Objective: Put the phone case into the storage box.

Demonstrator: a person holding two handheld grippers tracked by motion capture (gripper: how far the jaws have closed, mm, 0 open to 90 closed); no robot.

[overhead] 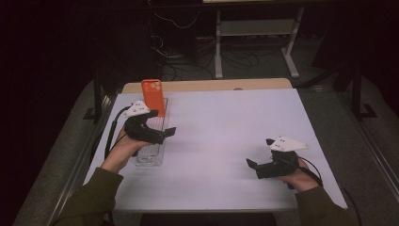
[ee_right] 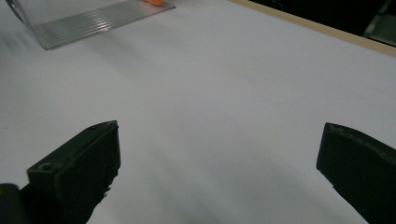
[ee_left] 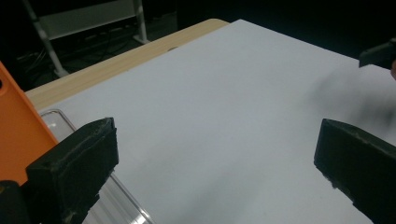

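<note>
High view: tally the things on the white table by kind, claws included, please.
Orange phone, standing on end in the rack: 1
Clear ribbed plastic rack: 1
Claws, left claw and right claw, both open and empty: 2
Total: 4

Wide-apart jaws over white table point(ee_right: 224, 116)

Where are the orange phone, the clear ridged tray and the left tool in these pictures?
orange phone point(overhead: 153, 95), high view, middle of its back, below the camera lenses.
clear ridged tray point(overhead: 150, 154), high view, ridged floor near its front end.
left tool point(overhead: 161, 134), high view, midway between its open jaw tips.
</note>
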